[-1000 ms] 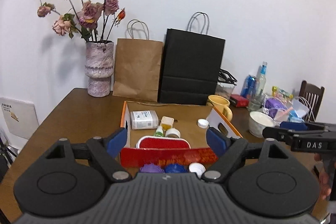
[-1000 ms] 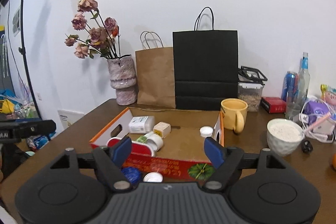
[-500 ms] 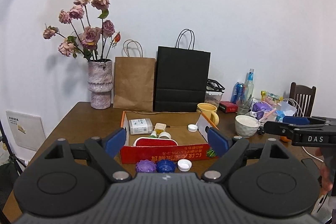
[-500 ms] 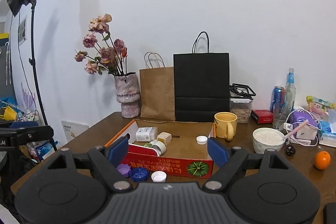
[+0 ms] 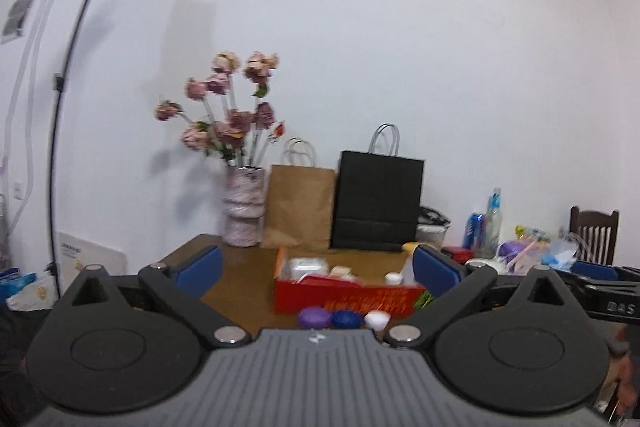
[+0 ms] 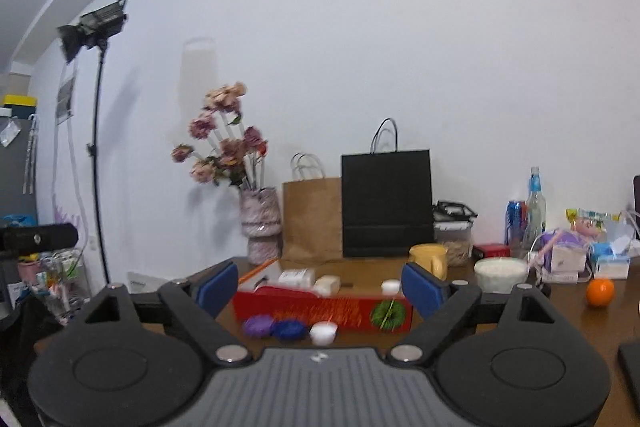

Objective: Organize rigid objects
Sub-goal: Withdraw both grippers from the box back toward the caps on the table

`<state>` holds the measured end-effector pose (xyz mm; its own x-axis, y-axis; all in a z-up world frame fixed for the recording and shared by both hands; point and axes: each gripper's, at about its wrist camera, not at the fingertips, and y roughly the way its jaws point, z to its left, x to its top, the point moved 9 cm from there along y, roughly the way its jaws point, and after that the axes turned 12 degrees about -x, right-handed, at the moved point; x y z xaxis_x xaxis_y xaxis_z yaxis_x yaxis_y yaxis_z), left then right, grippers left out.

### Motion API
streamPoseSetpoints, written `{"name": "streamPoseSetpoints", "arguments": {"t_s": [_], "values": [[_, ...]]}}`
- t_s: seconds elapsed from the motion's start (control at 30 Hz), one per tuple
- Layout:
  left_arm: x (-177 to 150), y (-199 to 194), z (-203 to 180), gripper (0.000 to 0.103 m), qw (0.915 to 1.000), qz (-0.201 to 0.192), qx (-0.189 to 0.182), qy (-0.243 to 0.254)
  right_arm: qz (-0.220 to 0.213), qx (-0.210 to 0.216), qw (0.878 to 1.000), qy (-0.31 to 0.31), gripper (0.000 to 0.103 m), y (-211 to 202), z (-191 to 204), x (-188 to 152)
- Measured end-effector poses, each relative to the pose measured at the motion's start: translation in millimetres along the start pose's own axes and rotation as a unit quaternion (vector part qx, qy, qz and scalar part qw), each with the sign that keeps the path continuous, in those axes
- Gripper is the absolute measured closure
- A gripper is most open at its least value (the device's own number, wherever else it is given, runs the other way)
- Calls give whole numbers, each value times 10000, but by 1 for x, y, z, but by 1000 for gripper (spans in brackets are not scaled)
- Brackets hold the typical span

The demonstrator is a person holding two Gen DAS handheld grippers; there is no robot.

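Note:
A shallow red cardboard box [image 5: 344,297] [image 6: 320,309] sits on the brown table and holds a white bottle [image 6: 297,277], a cream block [image 6: 327,283] and a white cap [image 6: 391,285]. In front of it lie a purple cap [image 5: 314,317] [image 6: 258,325], a blue cap [image 5: 347,318] [image 6: 289,327] and a white cap [image 5: 377,319] [image 6: 324,331]. My left gripper [image 5: 318,271] and right gripper [image 6: 320,285] hang well back from the box, jaws opening, nothing between them.
Behind the box stand a vase of dried flowers [image 5: 244,207], a brown paper bag [image 5: 300,211] and a black paper bag [image 5: 378,207]. A yellow mug [image 6: 430,259], white bowl [image 6: 500,273], bottles and an orange [image 6: 600,291] crowd the right. A lamp stand [image 6: 98,155] rises at the left.
Both grippers have pulled back from the table and sunk a little, so the box and caps look smaller and farther. Both pairs of jaws have spread wider.

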<state>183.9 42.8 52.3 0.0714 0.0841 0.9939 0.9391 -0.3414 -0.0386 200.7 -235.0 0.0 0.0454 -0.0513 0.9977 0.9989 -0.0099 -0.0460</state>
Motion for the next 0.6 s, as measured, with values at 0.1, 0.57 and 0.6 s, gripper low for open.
{"name": "streamPoseSetpoints", "arguments": {"t_s": [0.1,0.57,0.6], "values": [[-17,-15,4,0,9999,143,11,41,235,49,9997,-41,13,-15,0,-28],[-61,61,30,0,9962,842,227,-72,1100,-99,9939,0,14,57,-1,-64],[-63,71,36,0,9954,914,284,-83,1168,-110,9931,26,15,66,-2,-65]]}}
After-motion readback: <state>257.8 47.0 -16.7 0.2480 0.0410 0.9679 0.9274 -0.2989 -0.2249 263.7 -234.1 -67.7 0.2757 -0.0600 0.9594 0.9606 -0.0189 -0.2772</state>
